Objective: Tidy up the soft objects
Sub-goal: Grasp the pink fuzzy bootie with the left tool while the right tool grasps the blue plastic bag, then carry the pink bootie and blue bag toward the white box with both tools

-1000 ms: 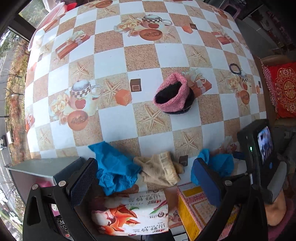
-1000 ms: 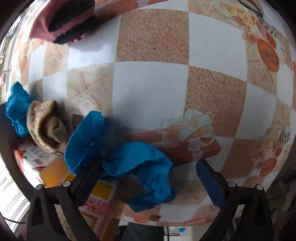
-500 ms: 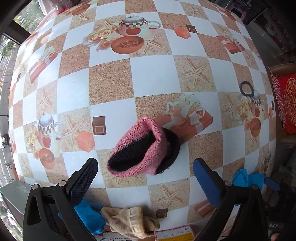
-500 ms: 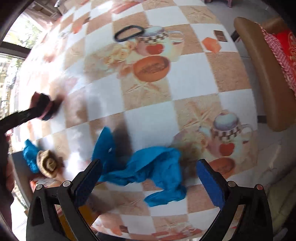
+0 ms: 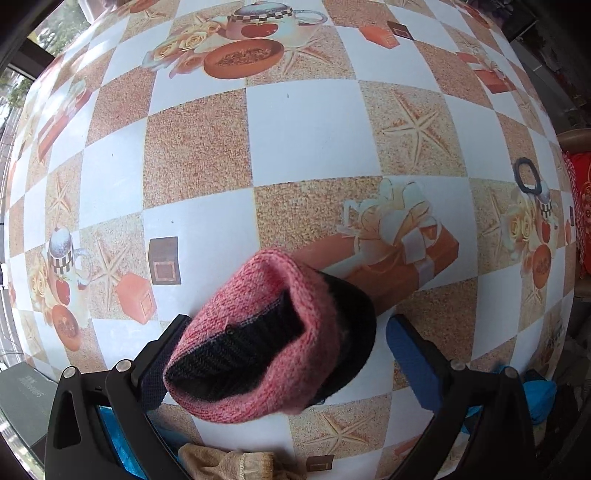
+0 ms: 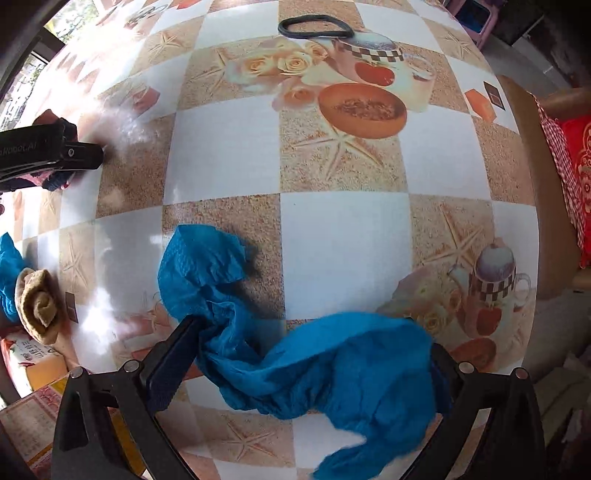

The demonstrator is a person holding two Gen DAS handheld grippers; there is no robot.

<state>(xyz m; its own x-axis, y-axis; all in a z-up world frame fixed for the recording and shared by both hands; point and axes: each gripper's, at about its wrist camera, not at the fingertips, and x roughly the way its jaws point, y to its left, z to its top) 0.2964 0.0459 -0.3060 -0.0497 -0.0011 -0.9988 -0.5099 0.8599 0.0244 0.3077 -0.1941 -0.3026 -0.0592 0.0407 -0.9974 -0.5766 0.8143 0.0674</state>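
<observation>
A pink knit hat (image 5: 258, 354) with a black lining lies on the checked tablecloth. My left gripper (image 5: 286, 369) is open and straddles it, one finger on each side. In the right wrist view a crumpled blue cloth (image 6: 317, 362) sprawls on the table. My right gripper (image 6: 306, 365) is open, its fingers on both sides of the cloth's near part. The left gripper (image 6: 48, 151) shows at the far left of that view, over the hat. A beige sock (image 6: 37, 302) and a second blue cloth (image 6: 7, 266) lie near the table's edge.
A black hair tie (image 6: 314, 27) lies far across the table (image 6: 343, 229). A chair with a red cushion (image 6: 576, 166) stands to the right. Printed boxes (image 6: 37, 373) sit at the lower left edge. The beige sock (image 5: 229, 461) lies just below the hat.
My left gripper has moved forward from the table edge to the pink hat and now straddles it. The right gripper swung round and closed in on the blue cloth.
</observation>
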